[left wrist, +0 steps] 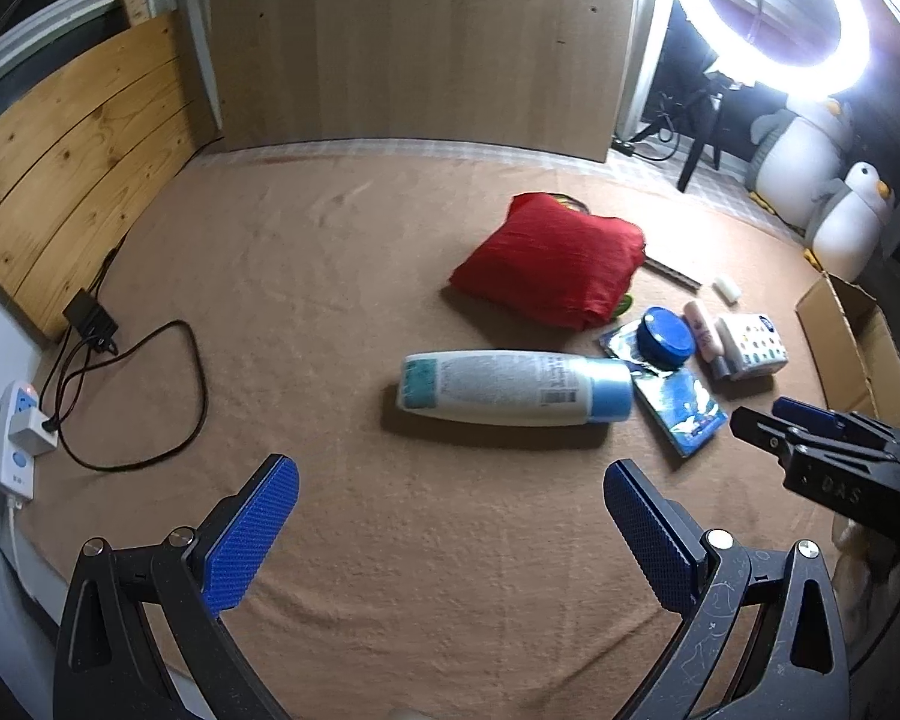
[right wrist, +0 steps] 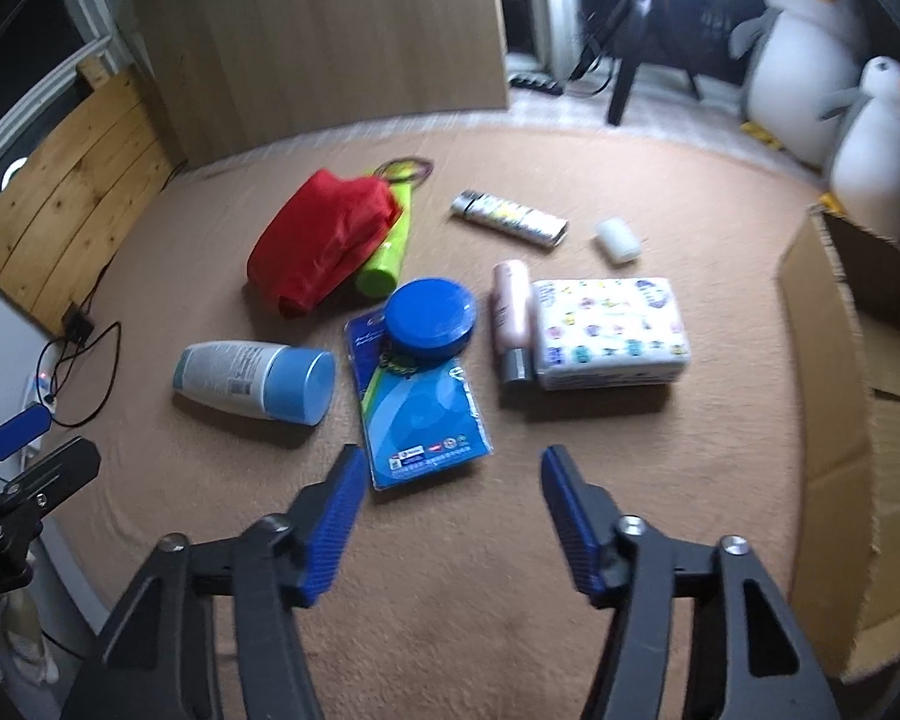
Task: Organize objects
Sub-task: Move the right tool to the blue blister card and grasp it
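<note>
Objects lie scattered on a tan blanket [right wrist: 450, 570]. A white bottle with a light-blue cap [left wrist: 513, 387] [right wrist: 255, 381] lies on its side. Beside it are a blue flat package [right wrist: 420, 414] [left wrist: 681, 405], a round blue tin [right wrist: 431, 317] [left wrist: 666, 337], a pink tube [right wrist: 510, 315], a patterned tissue pack [right wrist: 609, 333] [left wrist: 753, 345], a red cloth bag [left wrist: 552, 258] [right wrist: 324, 240] over a green bottle [right wrist: 390, 252], a long silver pack [right wrist: 510, 217] and a small white piece [right wrist: 618, 240]. My left gripper [left wrist: 450, 498] is open, short of the white bottle. My right gripper [right wrist: 453, 480] is open, just short of the blue package.
An open cardboard box [right wrist: 858, 420] [left wrist: 852, 348] stands at the right. A power strip [left wrist: 18, 438] with black cables [left wrist: 150, 396] lies at the left edge. Wooden boards [left wrist: 390, 42] stand behind. Two plush penguins [right wrist: 840, 78] and a ring light [left wrist: 780, 6] are at the back right.
</note>
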Demonstrator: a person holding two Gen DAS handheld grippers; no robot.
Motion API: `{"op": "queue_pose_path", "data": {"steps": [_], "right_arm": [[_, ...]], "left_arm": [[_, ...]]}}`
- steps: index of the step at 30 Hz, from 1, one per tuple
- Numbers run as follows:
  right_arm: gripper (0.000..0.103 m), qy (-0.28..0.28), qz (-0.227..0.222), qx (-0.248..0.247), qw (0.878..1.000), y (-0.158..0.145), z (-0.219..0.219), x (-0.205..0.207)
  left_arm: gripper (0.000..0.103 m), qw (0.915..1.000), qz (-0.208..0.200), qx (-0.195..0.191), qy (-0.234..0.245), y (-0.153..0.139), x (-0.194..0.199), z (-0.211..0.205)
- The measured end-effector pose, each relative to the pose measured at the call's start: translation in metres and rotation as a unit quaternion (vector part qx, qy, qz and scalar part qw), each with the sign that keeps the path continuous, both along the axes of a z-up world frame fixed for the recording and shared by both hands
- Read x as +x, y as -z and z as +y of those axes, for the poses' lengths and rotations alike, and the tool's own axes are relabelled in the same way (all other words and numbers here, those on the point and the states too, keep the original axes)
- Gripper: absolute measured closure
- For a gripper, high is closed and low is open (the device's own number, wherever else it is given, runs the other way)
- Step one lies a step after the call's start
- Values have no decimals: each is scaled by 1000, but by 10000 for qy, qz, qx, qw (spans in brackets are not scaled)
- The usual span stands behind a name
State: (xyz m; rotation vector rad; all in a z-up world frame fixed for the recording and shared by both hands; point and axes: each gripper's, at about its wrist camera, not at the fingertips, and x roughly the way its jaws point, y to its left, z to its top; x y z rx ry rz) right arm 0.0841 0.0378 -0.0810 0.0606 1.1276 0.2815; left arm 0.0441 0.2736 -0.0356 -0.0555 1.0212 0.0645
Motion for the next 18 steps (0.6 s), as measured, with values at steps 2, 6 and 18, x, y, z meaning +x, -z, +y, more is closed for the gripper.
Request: {"op": "queue_pose_path", "data": {"steps": [2,6,18], "right_arm": [[52,-73,112,45,9999,6,3,8],[55,-220,405,151,9988,20,12,24],[55,-576,755,-90,9954,41,31,50]], "left_arm": [[0,10000,22,8,-41,2,0,4],[0,9999,67,5,-122,4,0,12],[0,9993,133,-30,-352,8,-5,30]]}}
